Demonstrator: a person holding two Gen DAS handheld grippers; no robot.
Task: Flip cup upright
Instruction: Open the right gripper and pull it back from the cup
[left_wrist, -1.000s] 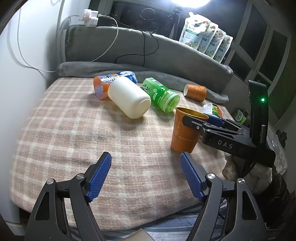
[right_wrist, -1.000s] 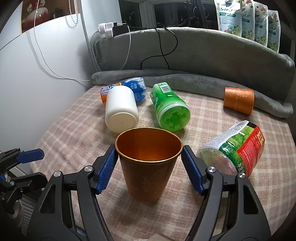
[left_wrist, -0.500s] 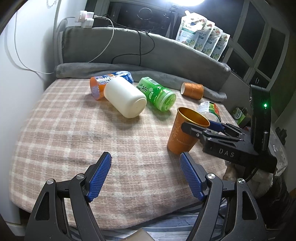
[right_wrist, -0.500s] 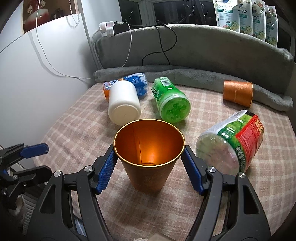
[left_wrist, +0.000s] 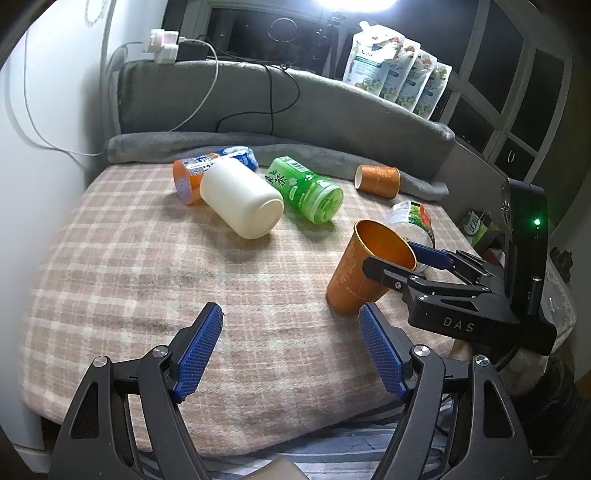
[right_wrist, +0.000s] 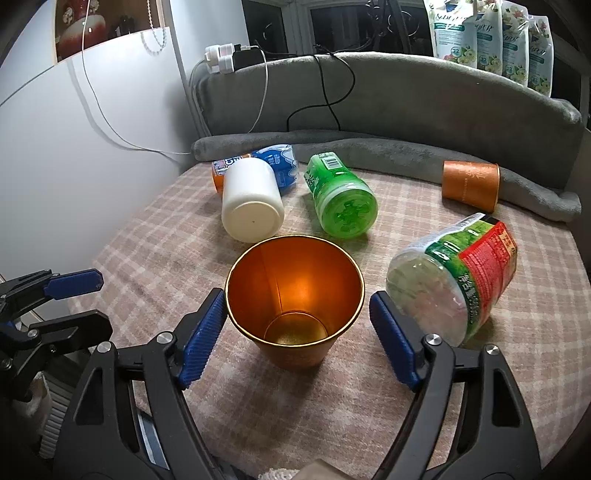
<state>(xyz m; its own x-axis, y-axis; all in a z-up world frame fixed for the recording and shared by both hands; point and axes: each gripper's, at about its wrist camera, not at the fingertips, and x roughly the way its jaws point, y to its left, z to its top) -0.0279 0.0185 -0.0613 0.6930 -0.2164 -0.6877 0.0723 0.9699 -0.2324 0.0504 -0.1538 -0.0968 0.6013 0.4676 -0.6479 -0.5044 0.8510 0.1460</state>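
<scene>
An orange metal cup stands mouth up on the plaid blanket, leaning slightly; it also shows in the left wrist view. My right gripper is open with a blue pad on each side of the cup and a small gap at both, so the cup stands free. My left gripper is open and empty over the blanket's near edge, to the left of the cup. A second orange cup lies on its side at the back right.
A white jar, a green bottle, an orange-blue bottle and a red-green labelled bottle lie on the blanket. A grey cushion lines the back. A white wall is on the left.
My right gripper has opened a little around the cup and risen, so I look deeper into it. The cup now leans slightly. The left gripper has barely moved.
</scene>
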